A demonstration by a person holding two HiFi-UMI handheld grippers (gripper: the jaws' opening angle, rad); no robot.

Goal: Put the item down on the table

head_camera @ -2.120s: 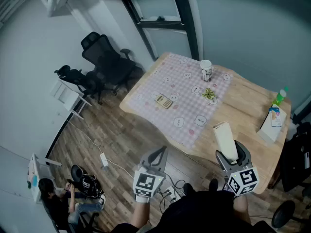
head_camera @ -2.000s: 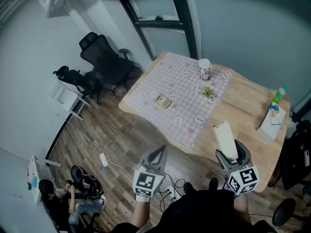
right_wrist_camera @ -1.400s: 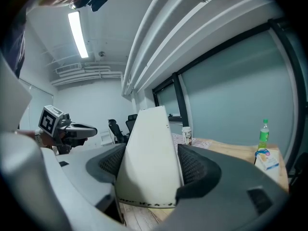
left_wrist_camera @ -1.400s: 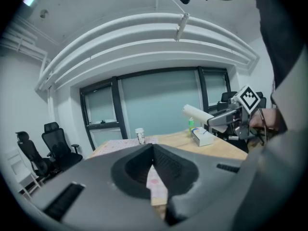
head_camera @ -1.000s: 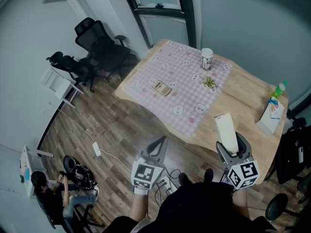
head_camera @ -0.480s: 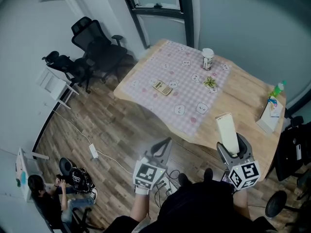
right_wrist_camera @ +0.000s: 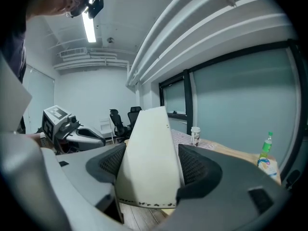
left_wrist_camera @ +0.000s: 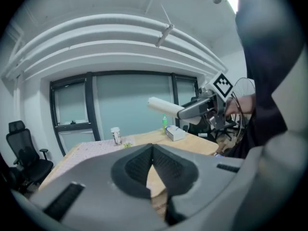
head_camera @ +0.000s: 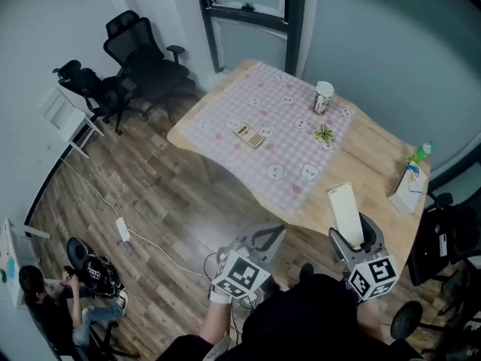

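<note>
Head view: table (head_camera: 376,153) sits closer than a sec ago, so the person's closing in. Right gripper (head_camera: 352,235) clamps the white box (head_camera: 345,210) lower right, approx over the table's near edge, not down yet. Left gripper (head_camera: 273,235) has dipped, jaws together, empty

The box (head_camera: 346,210) is off-white. The right hand-held gripper (head_camera: 352,233) and left hand-held gripper (head_camera: 273,235) are grey, each with a cube of black-and-white square markers. The worktop (head_camera: 379,153) is pale wood, half under a pink-and-white checked cloth (head_camera: 255,111) dotted with small round motifs. The bottle (head_camera: 418,153) is green. The floor (head_camera: 150,194) is brown planks.
</note>
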